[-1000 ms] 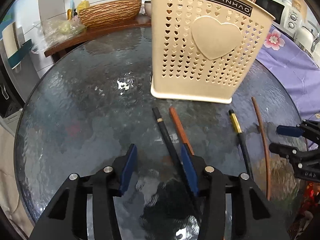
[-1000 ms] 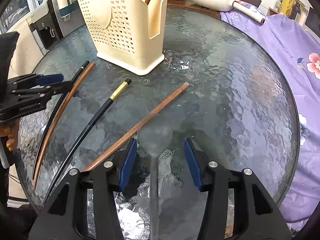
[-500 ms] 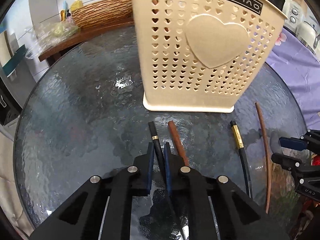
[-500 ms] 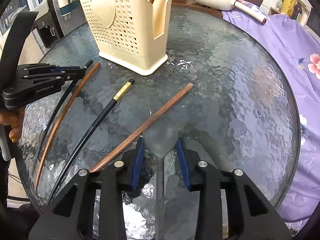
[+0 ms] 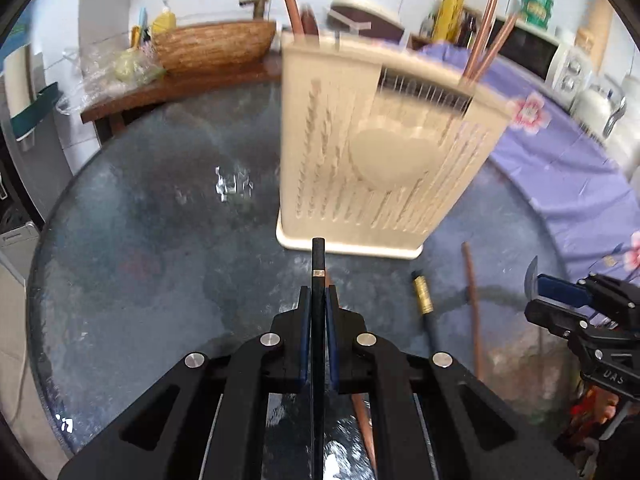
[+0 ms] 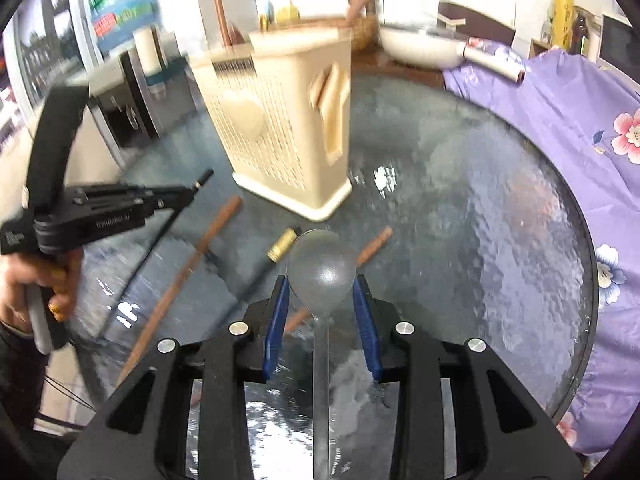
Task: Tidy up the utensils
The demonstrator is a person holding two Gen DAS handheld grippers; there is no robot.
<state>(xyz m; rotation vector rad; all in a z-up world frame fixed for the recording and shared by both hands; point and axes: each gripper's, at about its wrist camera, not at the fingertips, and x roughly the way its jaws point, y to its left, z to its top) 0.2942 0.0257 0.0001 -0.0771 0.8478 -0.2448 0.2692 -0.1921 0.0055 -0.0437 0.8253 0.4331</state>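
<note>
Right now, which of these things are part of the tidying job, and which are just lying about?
Part of the job:
- black chopstick in the left gripper
- metal spoon in the right gripper
- cream utensil holder
- gold-banded black chopstick and brown chopstick on the glass table

Just lying about:
- woven basket
- purple floral cloth
- white pan
</note>
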